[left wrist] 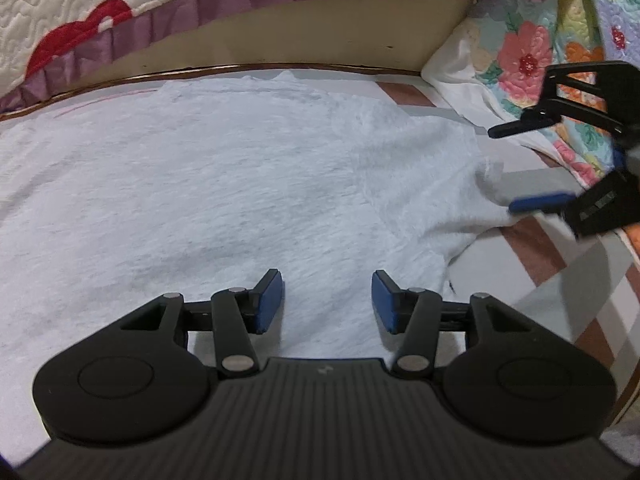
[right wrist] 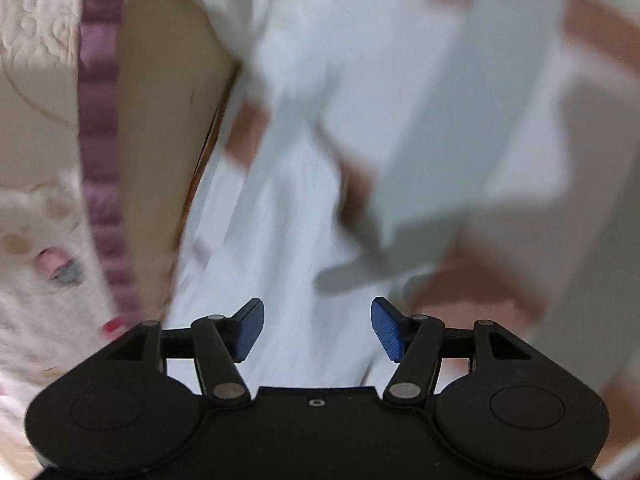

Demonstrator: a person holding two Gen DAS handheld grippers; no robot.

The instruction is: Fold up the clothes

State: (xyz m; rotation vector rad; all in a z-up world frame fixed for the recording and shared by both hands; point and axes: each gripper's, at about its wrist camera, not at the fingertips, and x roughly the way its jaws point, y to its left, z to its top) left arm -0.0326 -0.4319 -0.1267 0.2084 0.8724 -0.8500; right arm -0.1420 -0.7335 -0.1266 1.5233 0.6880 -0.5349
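Lying spread and mostly flat, the white garment (left wrist: 224,184) covers the table (left wrist: 560,280) from about 9 o'clock across to 3 o'clock in the left wrist view, its far edge close to the table's far rim; one corner or sleeve at 3 o'clock bunches up a little. The left gripper (left wrist: 327,300) hangs over the near middle of the cloth with its jaws apart and nothing between them; the right gripper (left wrist: 516,166), seen at 3 o'clock, also stands wide, one finger above and one just at that bunched edge, which suits taking hold of it, though I cannot tell whether it touches. Its own view is blurred; there the right gripper (right wrist: 318,330) is likewise spread over white cloth. Whether this is a garment laid out for folding or one fold already made, the pictures do not settle. Checked brown and grey cloth covers the table; a quilt (left wrist: 80,20) with a purple frill hangs at 12 o'clock, a floral quilt (left wrist: 528,56) at 2 o'clock.
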